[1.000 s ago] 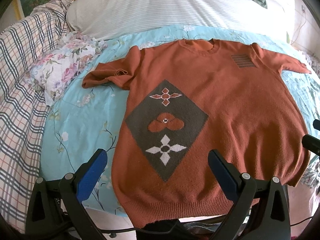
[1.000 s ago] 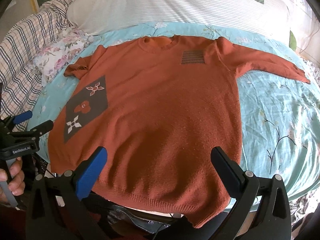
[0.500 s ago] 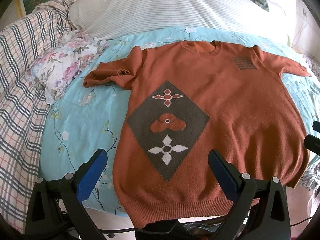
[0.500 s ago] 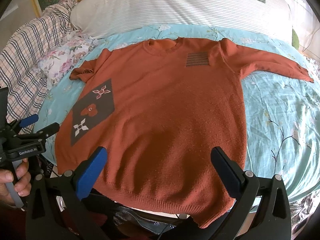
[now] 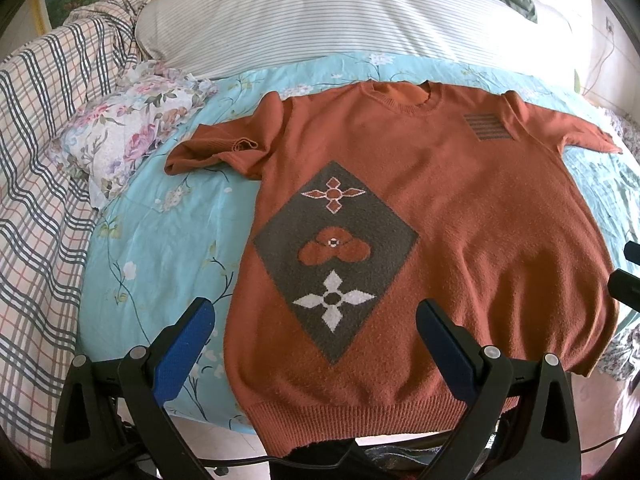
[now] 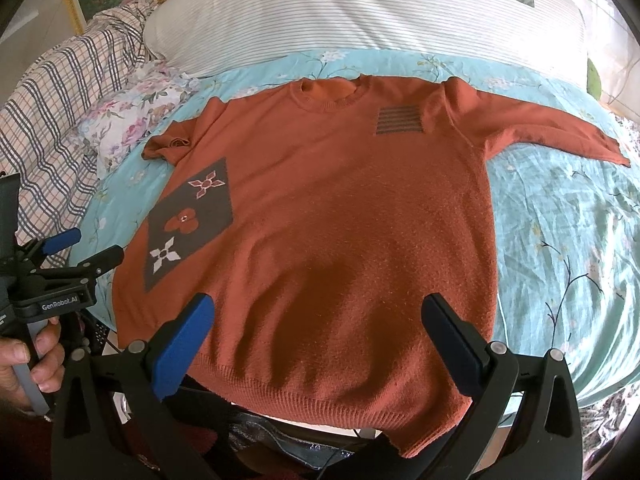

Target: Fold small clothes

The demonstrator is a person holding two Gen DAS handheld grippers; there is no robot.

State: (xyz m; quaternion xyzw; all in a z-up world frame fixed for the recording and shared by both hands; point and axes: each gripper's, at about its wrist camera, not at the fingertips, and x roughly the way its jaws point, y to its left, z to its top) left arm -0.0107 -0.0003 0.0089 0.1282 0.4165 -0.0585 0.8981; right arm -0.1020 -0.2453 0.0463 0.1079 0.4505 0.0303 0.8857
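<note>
An orange knit sweater lies flat, front up, on the bed, with a grey diamond patch of flower shapes on its left side. Its left sleeve is bunched short; the right sleeve stretches out straight. My left gripper hangs open above the hem, below the diamond, holding nothing. My right gripper is open over the hem's right half, also empty. The left gripper also shows at the left edge of the right wrist view, held by a hand.
A light blue floral sheet covers the bed. A striped white pillow lies behind the sweater. A flowered cloth and a plaid blanket sit at the left. The bed's front edge runs under the hem.
Both grippers have moved slightly forward, so the sweater appears a little lower and larger in view. The jaws stay open and the sweater has not moved.
</note>
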